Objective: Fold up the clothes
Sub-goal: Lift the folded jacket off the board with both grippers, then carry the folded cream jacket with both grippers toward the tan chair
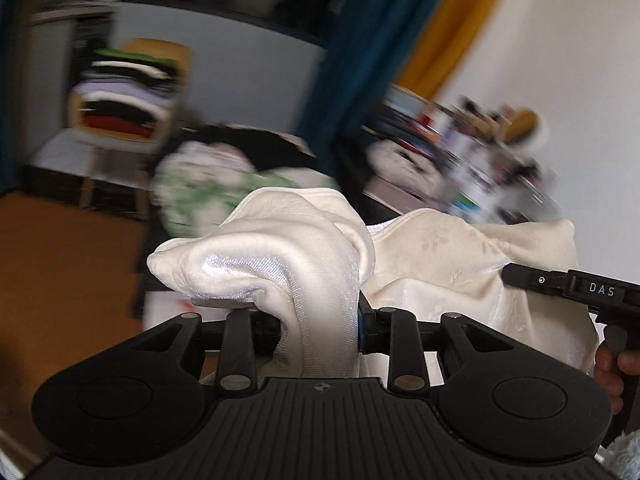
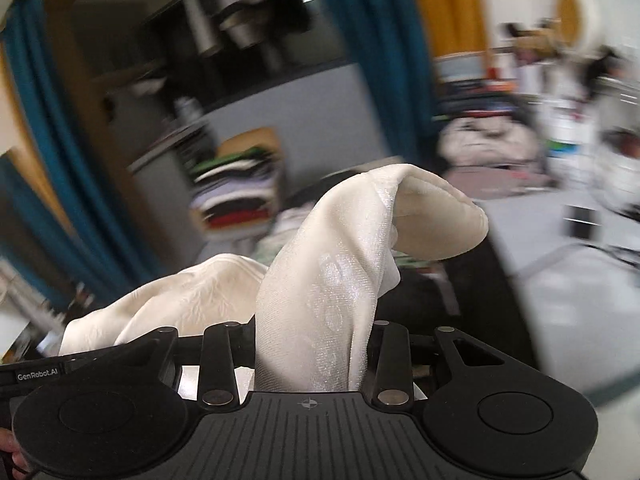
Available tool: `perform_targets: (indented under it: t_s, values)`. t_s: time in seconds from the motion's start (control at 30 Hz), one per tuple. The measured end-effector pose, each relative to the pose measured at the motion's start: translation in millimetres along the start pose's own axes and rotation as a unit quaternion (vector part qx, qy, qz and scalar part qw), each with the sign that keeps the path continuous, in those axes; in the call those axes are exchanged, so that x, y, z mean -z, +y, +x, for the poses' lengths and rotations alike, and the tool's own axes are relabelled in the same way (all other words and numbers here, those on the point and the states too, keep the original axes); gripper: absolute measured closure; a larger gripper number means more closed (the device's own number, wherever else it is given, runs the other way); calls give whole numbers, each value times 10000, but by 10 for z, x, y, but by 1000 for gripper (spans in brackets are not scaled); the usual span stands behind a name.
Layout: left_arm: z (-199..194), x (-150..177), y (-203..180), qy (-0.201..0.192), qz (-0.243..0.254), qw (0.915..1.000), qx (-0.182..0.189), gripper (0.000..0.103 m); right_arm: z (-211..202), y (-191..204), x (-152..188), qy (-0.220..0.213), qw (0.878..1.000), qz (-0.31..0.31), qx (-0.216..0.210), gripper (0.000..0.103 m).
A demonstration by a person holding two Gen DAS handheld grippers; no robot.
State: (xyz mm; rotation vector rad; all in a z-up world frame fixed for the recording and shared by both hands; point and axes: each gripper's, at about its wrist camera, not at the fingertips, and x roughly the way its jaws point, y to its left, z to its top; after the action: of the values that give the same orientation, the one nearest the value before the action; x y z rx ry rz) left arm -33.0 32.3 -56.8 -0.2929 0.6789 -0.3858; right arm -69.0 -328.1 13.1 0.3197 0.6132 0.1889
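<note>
**Both claws pinch one white cloth, held up off the surfaces**

Nearest to us in the left wrist view, our left claw [image 1: 320, 320] is pressed together on a bunched fold of the white cloth [image 1: 280, 264]. The fold rises between the fingers and curls over to the left in a glossy hump. More of the same cloth spreads to the right, where our right claw [image 1: 505, 272] comes in from the side and bites its edge. A hand [image 1: 612, 372] shows below that claw, on the grip.

In the right wrist view, our right claw [image 2: 312, 344] is likewise closed on the cloth [image 2: 332, 280]. A column of fabric stands up between the fingers and droops over to the right. The rest of the cloth sags away to the left, toward the other gripper body at the frame edge.

Farther out the pictures are blurred. Behind the cloth lies a heap of clothes [image 1: 208, 184], green and white print among dark pieces. Beyond it a chair [image 1: 132, 92] carries a stack of folded clothes. To the right stands a cluttered shelf [image 1: 480, 148]. A blue curtain [image 1: 352, 60] and a yellow curtain [image 1: 448, 28] hang at the back, against a white wall.
</note>
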Motion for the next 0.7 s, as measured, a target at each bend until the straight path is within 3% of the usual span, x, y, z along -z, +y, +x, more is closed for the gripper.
perform_targets:
  t_s: [0.2,0.4,0.7]
  values:
    - [-483,-233,942,-525,-315,9965,-569,73,692,1150,-102,313,9968,-272,-682,70]
    - [-715,-378,1523,-750,-701,9892,-1044,72,1154,2160,-118,466,9905,-614,-1141,69]
    - [-729,-532,2219,-814,-1103,9809,-1379,72,1904,2861,-269,826,9823,-874,-1437,69]
